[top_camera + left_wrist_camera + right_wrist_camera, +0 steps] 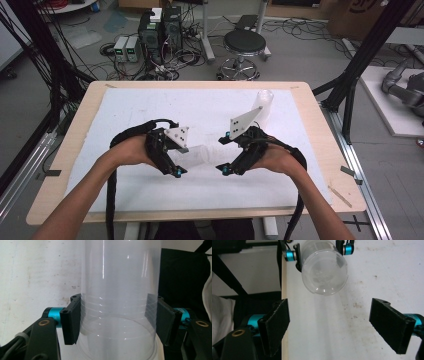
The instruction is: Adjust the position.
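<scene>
Tongs in your left hand clamp a clear plastic cup by its sides, holding it level over the white table with its base toward 3 o'clock. Your left tongs point inward from 9 o'clock; your right tongs face them from 3 o'clock, spread wide and empty. Both forearms enter from 6 o'clock. A second cup stands at 1 o'clock.

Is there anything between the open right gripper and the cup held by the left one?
Nothing visible. The right gripper faces the cup across bare white table cover; the left gripper clamps it.
</scene>
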`<state>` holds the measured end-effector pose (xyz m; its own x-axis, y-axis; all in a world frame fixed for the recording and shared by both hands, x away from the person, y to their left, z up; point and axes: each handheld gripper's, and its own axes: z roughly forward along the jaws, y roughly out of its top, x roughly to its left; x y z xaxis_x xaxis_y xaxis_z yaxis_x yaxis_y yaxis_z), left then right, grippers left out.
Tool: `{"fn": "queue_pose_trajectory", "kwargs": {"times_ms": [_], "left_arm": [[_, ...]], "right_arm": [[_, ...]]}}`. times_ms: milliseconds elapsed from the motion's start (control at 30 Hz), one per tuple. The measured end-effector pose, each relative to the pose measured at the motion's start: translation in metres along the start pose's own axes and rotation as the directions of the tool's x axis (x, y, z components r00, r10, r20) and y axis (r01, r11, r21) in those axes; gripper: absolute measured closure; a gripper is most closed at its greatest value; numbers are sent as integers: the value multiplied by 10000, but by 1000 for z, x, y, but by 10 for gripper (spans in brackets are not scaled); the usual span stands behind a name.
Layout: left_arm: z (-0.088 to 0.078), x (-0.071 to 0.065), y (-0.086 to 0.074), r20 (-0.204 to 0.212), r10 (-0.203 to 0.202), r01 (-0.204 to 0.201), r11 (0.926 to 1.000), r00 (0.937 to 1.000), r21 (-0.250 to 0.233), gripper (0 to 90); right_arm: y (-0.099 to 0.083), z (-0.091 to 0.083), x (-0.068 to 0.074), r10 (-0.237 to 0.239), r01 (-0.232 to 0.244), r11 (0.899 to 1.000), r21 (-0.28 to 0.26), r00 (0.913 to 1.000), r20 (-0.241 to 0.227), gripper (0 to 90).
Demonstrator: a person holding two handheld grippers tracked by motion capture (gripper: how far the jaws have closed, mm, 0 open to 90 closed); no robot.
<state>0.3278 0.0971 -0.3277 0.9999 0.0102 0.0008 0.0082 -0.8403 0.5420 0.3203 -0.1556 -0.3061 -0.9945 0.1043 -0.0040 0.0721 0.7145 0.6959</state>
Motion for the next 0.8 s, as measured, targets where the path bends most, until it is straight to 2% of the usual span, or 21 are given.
{"fn": "queue_pose_trajectory", "kwargs": {"times_ms": [67, 200, 367, 633, 800], "left_arm": [[1, 1, 2, 30, -33, 32, 9999, 10000, 122, 325], [3, 2, 9, 66, -128, 127, 9996, 9999, 238, 330], [7, 1, 19, 148, -24, 17, 9990, 9999, 446, 331], [12, 2, 30, 243, -30, 14, 9978, 9997, 662, 331], [15, 3, 31, 298, 37, -61, 9969, 9995, 782, 332]], "right_arm": [[2, 2, 1, -93, 91, 9994, 336, 9999, 63, 164], [6, 6, 2, -285, 283, 9977, 616, 9996, 29, 164], [11, 13, 3, -425, 423, 9934, 1066, 9991, -2, 164], [15, 21, 2, -519, 526, 9879, 1460, 9986, -85, 165], [17, 22, 2, -586, 594, 9876, 1454, 9982, -102, 168]]}}
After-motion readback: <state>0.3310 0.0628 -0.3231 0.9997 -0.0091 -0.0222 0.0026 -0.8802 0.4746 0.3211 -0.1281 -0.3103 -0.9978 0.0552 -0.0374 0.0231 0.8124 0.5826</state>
